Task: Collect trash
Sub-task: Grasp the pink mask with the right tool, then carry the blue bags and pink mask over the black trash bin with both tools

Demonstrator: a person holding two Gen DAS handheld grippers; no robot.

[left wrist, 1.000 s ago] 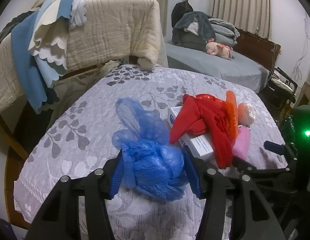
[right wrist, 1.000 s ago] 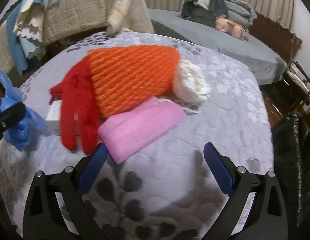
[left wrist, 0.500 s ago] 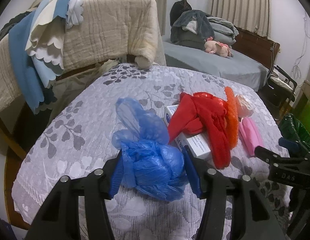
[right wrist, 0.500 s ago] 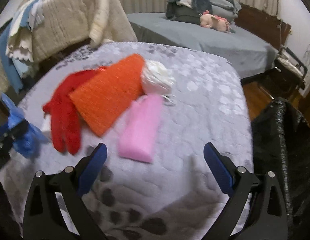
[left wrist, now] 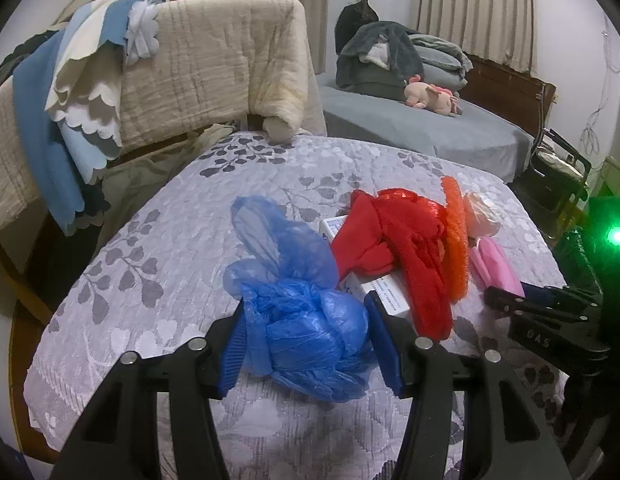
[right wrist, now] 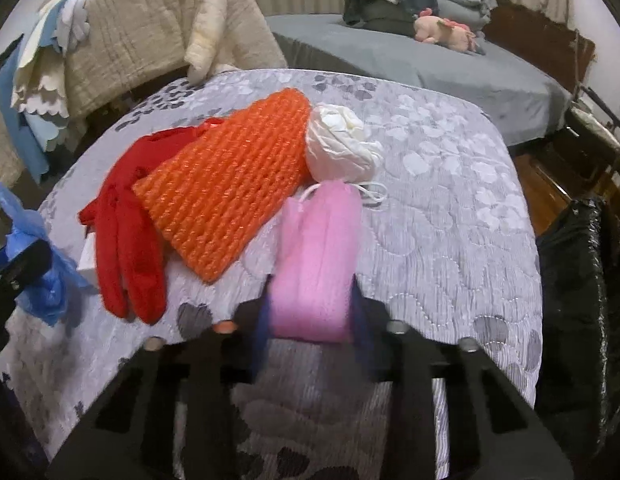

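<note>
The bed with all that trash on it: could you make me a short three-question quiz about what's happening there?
1. True or false: the left hand-held gripper is shut on the blue plastic bag.
2. Which item sits between the fingers of the right hand-held gripper? A) orange mesh B) pink foam piece C) white wad
3. Fill in: on the floor to the right of the bed stands a ____ trash bag.

Key: 1 true; 2 B; 3 black.
</note>
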